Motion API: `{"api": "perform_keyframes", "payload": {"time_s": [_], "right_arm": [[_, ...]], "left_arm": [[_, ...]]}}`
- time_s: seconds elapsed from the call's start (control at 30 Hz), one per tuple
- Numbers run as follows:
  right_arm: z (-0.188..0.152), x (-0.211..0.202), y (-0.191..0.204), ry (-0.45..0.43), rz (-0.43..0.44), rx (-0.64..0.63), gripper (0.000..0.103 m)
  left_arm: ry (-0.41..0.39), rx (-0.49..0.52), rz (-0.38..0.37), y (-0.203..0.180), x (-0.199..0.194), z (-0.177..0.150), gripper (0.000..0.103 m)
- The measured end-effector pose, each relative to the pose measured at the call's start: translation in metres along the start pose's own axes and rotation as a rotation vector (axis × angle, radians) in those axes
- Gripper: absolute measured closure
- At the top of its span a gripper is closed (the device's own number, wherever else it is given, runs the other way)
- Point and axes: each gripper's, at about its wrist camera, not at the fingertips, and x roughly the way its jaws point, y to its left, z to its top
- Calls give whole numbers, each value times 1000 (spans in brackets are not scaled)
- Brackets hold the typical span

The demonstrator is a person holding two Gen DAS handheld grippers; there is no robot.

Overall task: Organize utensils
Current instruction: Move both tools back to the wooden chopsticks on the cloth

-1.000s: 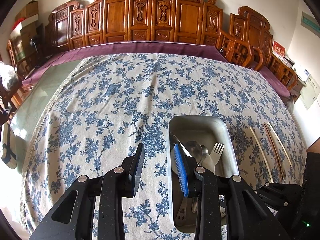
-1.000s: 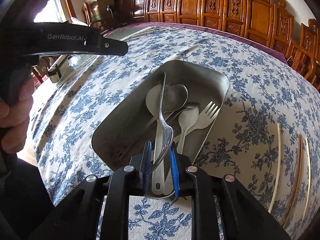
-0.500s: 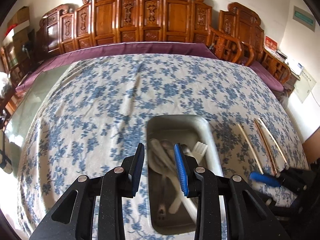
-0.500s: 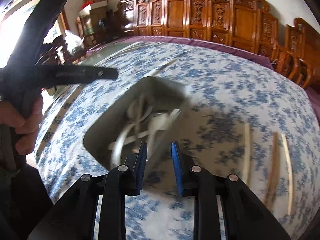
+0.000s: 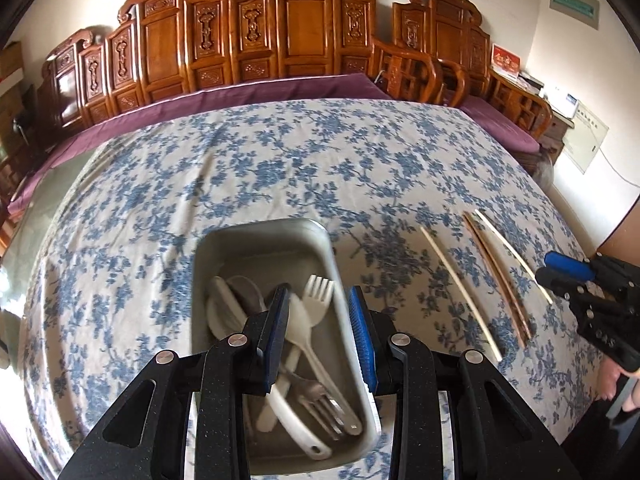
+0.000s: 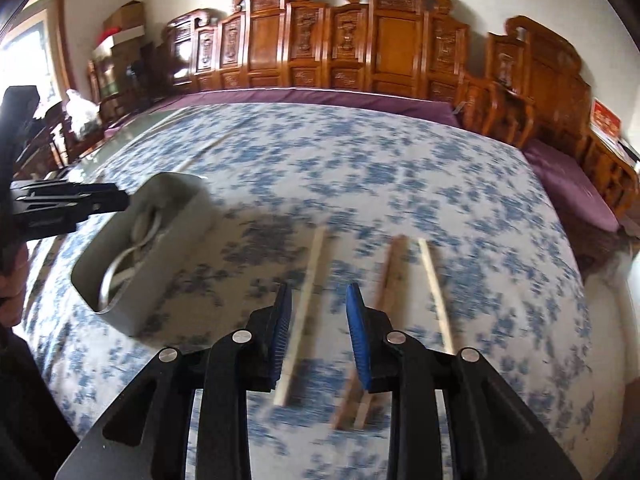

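Right gripper [image 6: 318,332] hovering open, empty, over chopsticks [image 6: 306,312] lying loose near table's right edge. Judging next step: picking one stick. Advice: be centring jaws across single pale stick, lowering till pads straddling it, closing gently; thin stick likely rolling on cloth.

Left gripper [image 5: 320,334] open, empty, hanging above metal tray [image 5: 264,240] near front edge, tray holding spoons and white fork [image 5: 318,292].

Blue floral tablecloth [image 5: 240,168] covering table; carved wooden chairs [image 5: 304,28] lining far edge.
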Motion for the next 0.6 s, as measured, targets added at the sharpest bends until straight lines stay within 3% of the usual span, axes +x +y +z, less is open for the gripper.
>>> {"api": "perform_keyframes", "payload": {"time_s": [0.03,0.07,0.13,0.53,0.6], "right_arm": [[-2,2,-7,4,-9,9,72],[-5,4,-13,8,-16,18,72],[-10,9,-23,15,-32,34,72],[-40,39,-41,82,-22,89,73],[-41,45,-38,97,-26,71,77]], "left_arm": [[2,2,-5,-4,1,-1,70],[2,9,-8,-8,2,-2,57],[-6,31,-10,-18,3,-5,50],[27,105,-55,-70,19,-23,50],[37,108,-57,-75,23,-25,50]]}}
